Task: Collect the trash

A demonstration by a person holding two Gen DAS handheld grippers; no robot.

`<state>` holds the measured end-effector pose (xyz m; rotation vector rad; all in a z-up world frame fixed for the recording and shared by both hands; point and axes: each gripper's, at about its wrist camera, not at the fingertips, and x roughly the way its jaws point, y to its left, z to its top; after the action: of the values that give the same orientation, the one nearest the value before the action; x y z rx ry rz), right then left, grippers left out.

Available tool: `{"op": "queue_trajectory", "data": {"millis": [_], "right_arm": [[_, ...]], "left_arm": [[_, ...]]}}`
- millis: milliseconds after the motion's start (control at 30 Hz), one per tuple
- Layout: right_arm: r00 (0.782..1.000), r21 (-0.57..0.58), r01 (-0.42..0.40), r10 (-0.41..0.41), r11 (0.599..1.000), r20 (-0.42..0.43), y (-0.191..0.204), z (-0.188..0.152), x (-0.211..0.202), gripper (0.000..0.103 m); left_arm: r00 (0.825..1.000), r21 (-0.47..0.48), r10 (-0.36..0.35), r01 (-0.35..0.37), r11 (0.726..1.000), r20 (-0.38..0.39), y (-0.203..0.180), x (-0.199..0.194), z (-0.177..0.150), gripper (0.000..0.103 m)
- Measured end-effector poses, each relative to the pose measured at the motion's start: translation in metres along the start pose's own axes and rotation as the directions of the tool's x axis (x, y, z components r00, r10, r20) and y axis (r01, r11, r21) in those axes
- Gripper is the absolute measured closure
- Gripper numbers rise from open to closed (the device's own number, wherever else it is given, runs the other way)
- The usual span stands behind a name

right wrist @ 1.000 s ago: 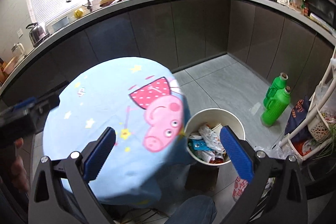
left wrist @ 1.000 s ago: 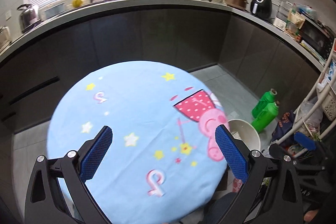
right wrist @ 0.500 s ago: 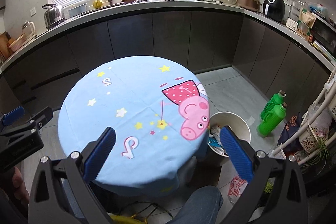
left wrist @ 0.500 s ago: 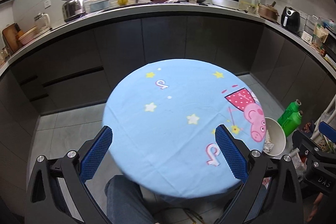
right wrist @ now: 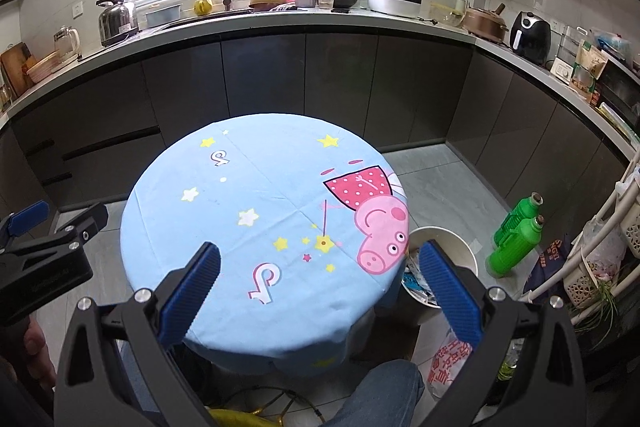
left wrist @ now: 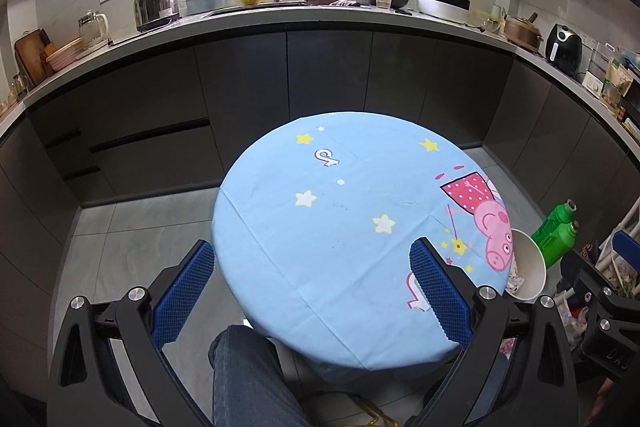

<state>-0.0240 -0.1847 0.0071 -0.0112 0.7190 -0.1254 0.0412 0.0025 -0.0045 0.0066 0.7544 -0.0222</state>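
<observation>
Beside the round table, on the grey tiled floor, a round cream bin is seen, with crumpled wrappers inside it. The table is covered by a smooth blue cloth with stars and a pink pig. The left gripper and the right gripper are held wide apart over the cloth, with nothing between their bumpy blue pads. Two green plastic bottles are stood near the bin.

Left gripper at frame bottom, jaws wide apart, nothing between them. Round table with blue cartoon cloth at centre, bare. Bin at table's right edge, trash inside. Two green bottles right of bin. Denim knee bottom centre.
</observation>
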Motion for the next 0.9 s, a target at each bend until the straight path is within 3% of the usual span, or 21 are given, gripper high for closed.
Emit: {"op": "queue_trajectory", "data": {"millis": [900], "right_arm": [[1.000, 0.014, -0.005, 0.005, 1.000, -0.004, -0.0023, -0.0004, 0.0047, 0.003]], "left_arm": [[1.000, 0.005, 0.006, -0.006, 1.000, -0.010, -0.0028, 0.0045, 0.0004, 0.008]]}}
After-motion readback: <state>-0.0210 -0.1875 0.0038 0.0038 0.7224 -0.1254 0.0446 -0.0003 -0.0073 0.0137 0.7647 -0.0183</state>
